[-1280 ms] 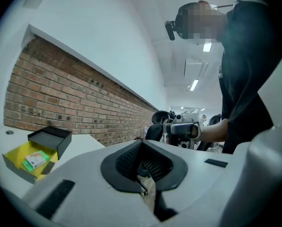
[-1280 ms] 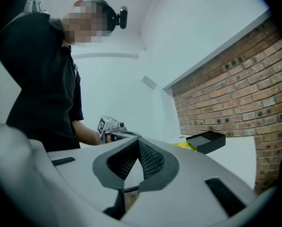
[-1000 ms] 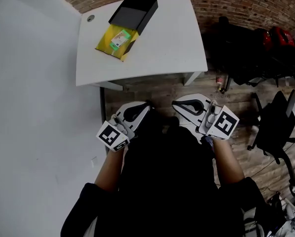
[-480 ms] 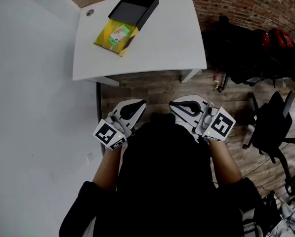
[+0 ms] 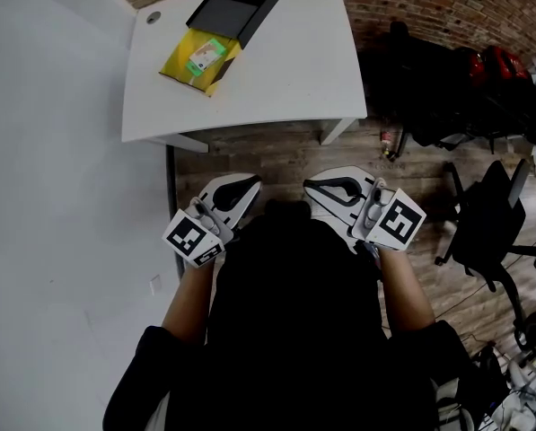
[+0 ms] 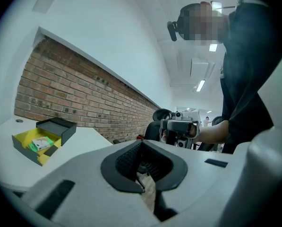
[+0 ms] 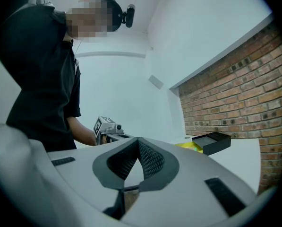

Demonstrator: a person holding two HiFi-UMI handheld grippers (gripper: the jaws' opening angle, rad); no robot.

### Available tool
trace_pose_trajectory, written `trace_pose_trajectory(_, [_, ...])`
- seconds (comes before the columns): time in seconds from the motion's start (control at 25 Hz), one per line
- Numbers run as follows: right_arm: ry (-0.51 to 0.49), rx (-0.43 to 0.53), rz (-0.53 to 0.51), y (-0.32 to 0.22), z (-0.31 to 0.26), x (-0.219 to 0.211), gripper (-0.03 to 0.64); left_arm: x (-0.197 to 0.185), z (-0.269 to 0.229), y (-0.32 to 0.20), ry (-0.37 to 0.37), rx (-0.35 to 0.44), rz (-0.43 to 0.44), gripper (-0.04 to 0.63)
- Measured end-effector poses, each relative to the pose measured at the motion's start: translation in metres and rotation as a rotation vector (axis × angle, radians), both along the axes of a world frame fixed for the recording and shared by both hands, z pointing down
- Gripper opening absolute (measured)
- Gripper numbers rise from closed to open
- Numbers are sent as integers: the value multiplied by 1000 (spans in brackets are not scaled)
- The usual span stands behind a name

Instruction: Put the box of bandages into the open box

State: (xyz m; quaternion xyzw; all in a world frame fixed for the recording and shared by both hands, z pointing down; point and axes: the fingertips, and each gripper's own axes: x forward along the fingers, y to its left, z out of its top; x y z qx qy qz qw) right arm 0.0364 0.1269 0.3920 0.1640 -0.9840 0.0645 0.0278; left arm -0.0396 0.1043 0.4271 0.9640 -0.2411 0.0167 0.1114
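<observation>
On the white table lies the open box: a yellow tray with its black sleeve slid half off. The small green and white box of bandages rests inside the yellow tray. Both grippers hang well short of the table, close to the person's body over the wooden floor. My left gripper is shut and empty, as is my right gripper. The left gripper view shows the tray with the bandage box far off to the left. The right gripper view catches the black sleeve at the right.
Dark office chairs and bags stand to the right on the wooden floor, with a small bottle near the table leg. A white wall runs along the left, a brick wall behind the table. A cable hole marks the table's far left corner.
In the head view the table with the box has slid up and left, and both grippers have drifted slightly left. Both stay shut, close to the body.
</observation>
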Motion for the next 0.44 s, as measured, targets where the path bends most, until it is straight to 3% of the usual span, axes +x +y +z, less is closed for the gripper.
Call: trace_pose_trajectory(0.44, [0, -10, 16, -1, 2, 9, 5, 2, 3, 6, -4, -12, -6, 17])
